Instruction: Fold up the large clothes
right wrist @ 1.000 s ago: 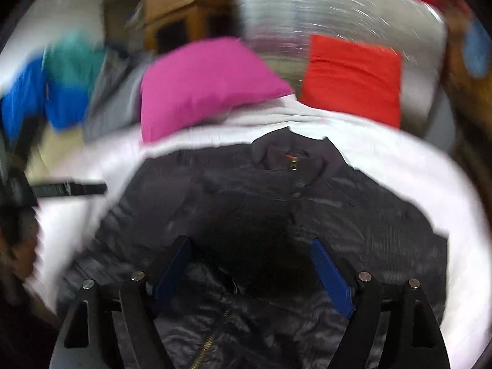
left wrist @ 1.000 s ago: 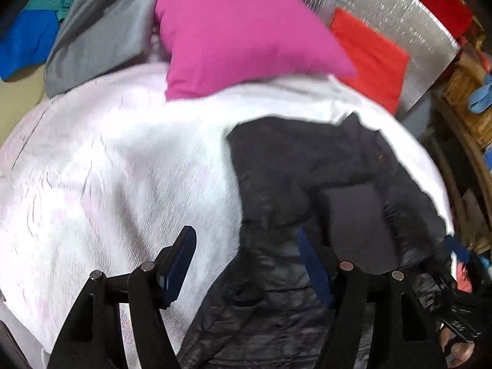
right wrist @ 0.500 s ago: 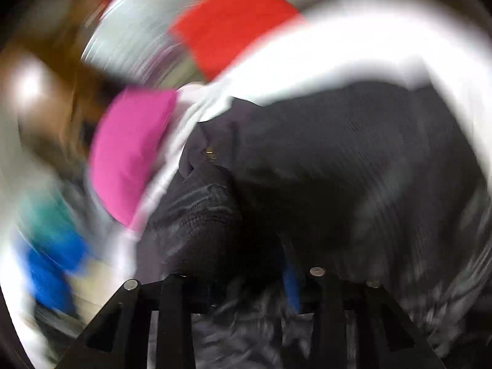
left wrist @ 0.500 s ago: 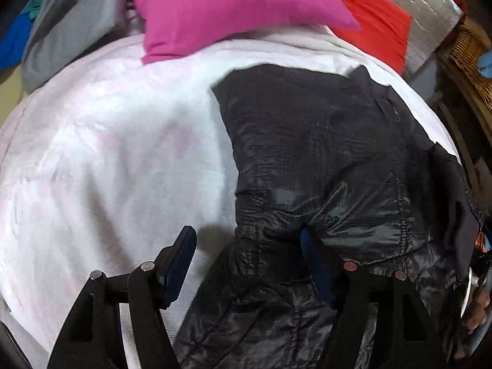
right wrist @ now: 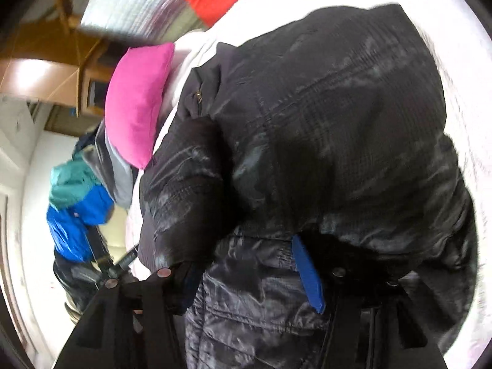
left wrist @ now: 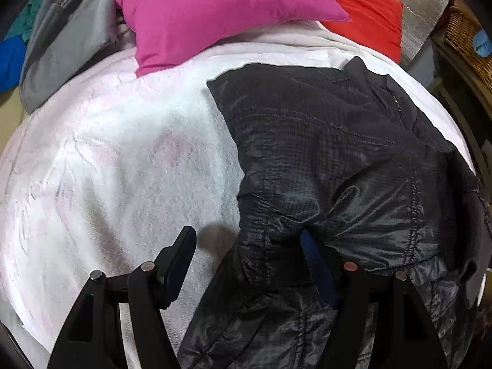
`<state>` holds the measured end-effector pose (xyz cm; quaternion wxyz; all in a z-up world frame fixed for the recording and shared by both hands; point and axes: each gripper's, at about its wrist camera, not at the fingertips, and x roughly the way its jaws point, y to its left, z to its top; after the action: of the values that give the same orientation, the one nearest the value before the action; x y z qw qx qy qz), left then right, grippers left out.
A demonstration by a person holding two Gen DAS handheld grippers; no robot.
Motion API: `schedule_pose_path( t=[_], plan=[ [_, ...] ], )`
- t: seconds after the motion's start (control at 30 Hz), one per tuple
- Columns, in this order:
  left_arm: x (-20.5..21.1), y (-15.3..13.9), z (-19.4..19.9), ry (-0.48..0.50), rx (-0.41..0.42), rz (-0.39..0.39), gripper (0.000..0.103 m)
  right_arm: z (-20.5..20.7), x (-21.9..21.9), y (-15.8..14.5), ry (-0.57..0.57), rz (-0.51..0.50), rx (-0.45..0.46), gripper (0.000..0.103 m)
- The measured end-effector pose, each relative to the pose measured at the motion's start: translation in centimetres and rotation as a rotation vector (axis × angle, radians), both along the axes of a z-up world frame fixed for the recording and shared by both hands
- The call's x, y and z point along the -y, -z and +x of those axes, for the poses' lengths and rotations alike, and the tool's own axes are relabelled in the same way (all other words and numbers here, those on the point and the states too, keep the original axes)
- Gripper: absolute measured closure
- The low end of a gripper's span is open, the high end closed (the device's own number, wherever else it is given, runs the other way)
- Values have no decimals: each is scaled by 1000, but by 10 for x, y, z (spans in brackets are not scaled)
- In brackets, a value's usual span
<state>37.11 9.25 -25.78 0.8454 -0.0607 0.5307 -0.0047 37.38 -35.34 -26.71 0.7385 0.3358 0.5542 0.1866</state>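
A black quilted jacket (left wrist: 332,166) was seen spread over the right part of a white blanket (left wrist: 117,160) covering a bed, its collar turned toward the far end, where a pink pillow (left wrist: 215,9) and a red cushion (left wrist: 366,12) were propped. In the left wrist view, the left hand-held gripper (left wrist: 246,255) was held wide open at the jacket's near left edge, one finger over bare blanket and the other pressed against the dark fabric, with nothing clamped between them. In the right wrist view, the scene was tilted, and the jacket (right wrist: 323,117) was seen folded over itself, a sleeve lying across the body. The right hand-held gripper (right wrist: 246,273) was spread apart with jacket fabric bunched between its fingers; whether the fabric was actually pinched could not be told. A grey garment (left wrist: 67,40) and a blue and teal one (right wrist: 77,203) were heaped beside the pink pillow.
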Motion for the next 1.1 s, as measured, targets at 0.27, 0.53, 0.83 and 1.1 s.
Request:
schedule_pose_path(
  t=[0.27,0.53,0.83,1.1],
  plan=[
    [-2,-2,5,-70,25,91,32,-20,44,-21,365,125,150,26],
    [1,-3,4,-90,31,121,32,-27,-139,-73,-100,-428,453,18],
    [-7,2,3,-77,26,65,31,-19,-229,-23,-278,-946,488,35],
    [-17,2,1,-76,21,47,31,-17,-11,-85,488,-418,417,36]
  ],
)
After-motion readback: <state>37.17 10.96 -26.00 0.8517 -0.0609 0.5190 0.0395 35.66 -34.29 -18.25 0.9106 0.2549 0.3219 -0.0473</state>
